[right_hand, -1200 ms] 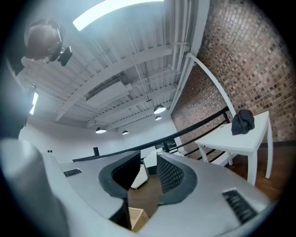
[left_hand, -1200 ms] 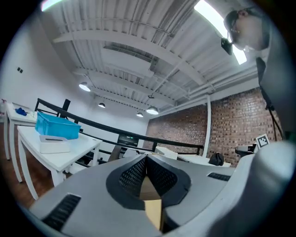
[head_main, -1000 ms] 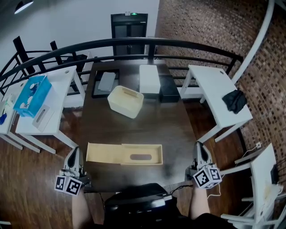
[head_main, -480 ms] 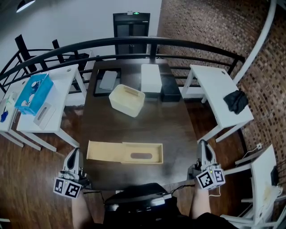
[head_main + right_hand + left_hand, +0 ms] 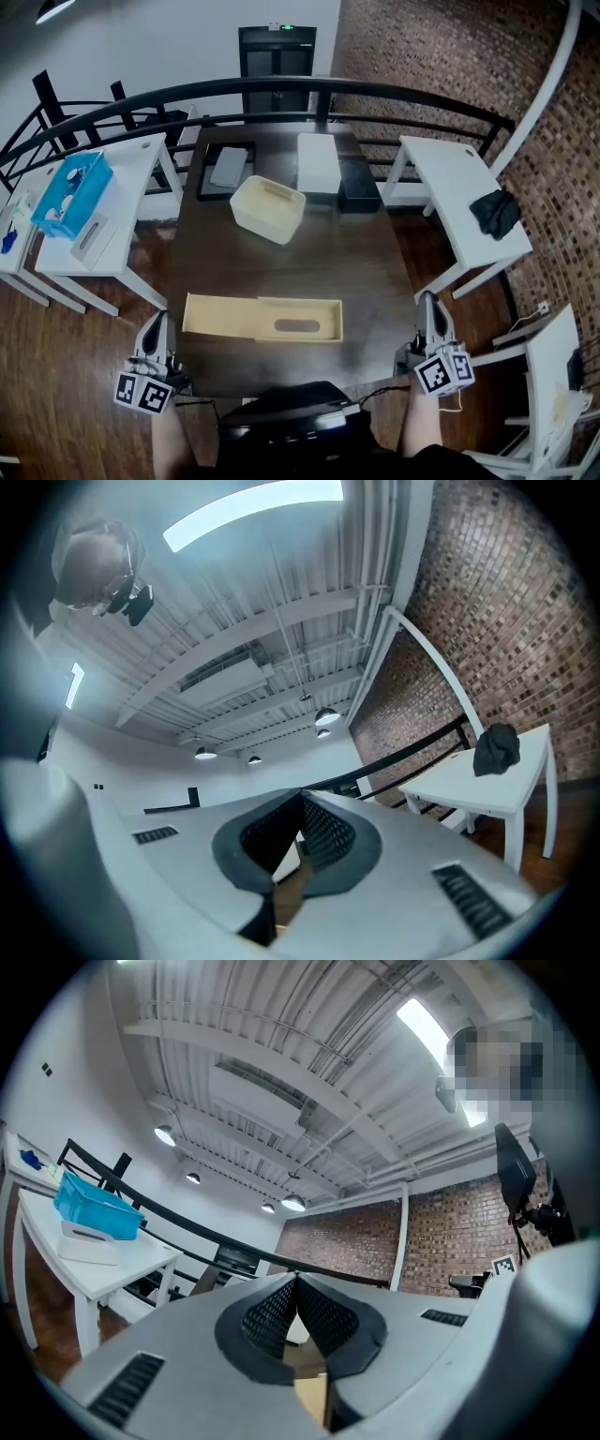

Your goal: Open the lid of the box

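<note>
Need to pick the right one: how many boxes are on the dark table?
4: flat tan box near the front, cream open box mid-table, white box at the back, black box right of it. Back-left tray not counted.

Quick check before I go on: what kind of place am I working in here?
Probably an indoor loft-style workroom or lab: a brick wall, a curved black railing behind the dark table, and white side tables on either side.

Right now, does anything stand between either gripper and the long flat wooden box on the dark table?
Nothing visible does. The left gripper and right gripper hang shut off the dark table's near corners, only bare tabletop between them and the long flat wooden box. The cream tub sits beyond it.
</note>
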